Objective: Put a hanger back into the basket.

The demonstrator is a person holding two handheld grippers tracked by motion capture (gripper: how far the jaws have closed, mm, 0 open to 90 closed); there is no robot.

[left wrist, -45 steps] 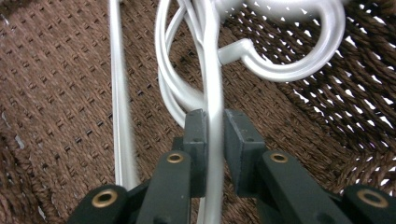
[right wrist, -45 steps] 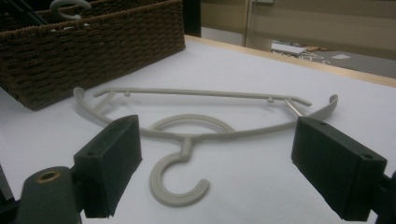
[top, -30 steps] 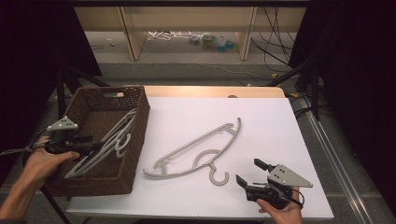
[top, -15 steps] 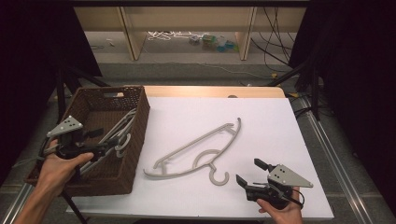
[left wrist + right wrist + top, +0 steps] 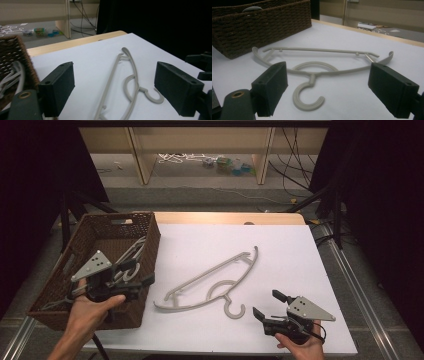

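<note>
We hold the left gripper (image 5: pixel 142 287) over the near right corner of the brown woven basket (image 5: pixel 117 227), which stands at the left edge of the tabletop (image 5: pixel 300 250). Its jaws have just been opening; now they stand wide apart and nothing is between them. In the left gripper view they point across the white tabletop toward the grey hanger (image 5: pixel 130 82).

Inside the basket lie other grey hangers (image 5: pixel 131 257), leaning along its right wall. We cannot tell how many they are, because they overlap.

The single hanger (image 5: pixel 215 282) lies flat on the tabletop, about in the middle, a little toward the near edge. Its long body runs diagonally, from near the basket's near right corner up toward the far right. Its hook (image 5: pixel 234 309) points to the near edge and is open.

We hold the right gripper (image 5: pixel 265 307) low, close to the near edge and toward the near right corner of the tabletop. Its jaws are also wide apart and empty. In the right gripper view the hook (image 5: pixel 308 98) lies on the tabletop just ahead of the jaws and between their lines, but the pads do not touch it. Behind the hanger (image 5: pixel 322 58) in this view we see the side of the basket (image 5: pixel 262 27).
</note>
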